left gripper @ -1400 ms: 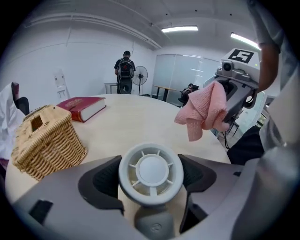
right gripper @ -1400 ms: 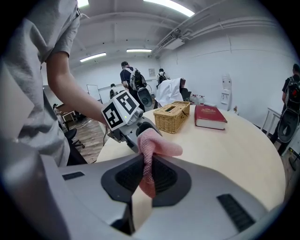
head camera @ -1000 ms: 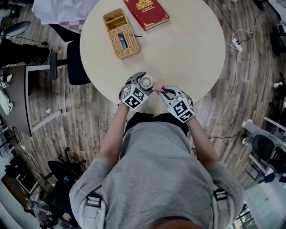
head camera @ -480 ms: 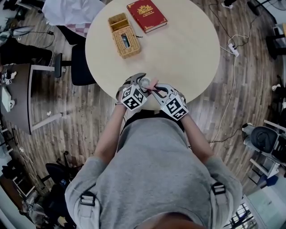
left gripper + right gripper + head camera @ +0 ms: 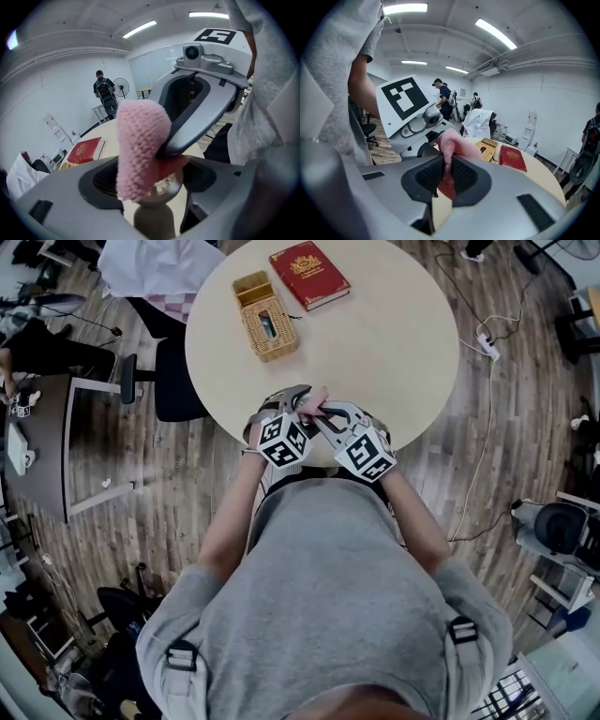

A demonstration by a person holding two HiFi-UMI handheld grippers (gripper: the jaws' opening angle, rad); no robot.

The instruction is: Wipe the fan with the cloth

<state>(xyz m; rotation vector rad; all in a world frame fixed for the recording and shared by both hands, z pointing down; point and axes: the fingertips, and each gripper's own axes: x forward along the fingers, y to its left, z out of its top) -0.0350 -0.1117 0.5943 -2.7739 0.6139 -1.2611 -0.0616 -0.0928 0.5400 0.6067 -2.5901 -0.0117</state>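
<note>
Round table [image 5: 394,352], pale top, near edge against me. Red book [image 5: 309,275] and wicker box [image 5: 265,316], far left side. My left gripper [image 5: 152,201]: jaws closed on the small fan [image 5: 165,185] (silvery, on a stem). My right gripper [image 5: 446,176]: jaws clamped on the pink cloth [image 5: 138,145], which lies against the fan, above the table's near edge.
</note>
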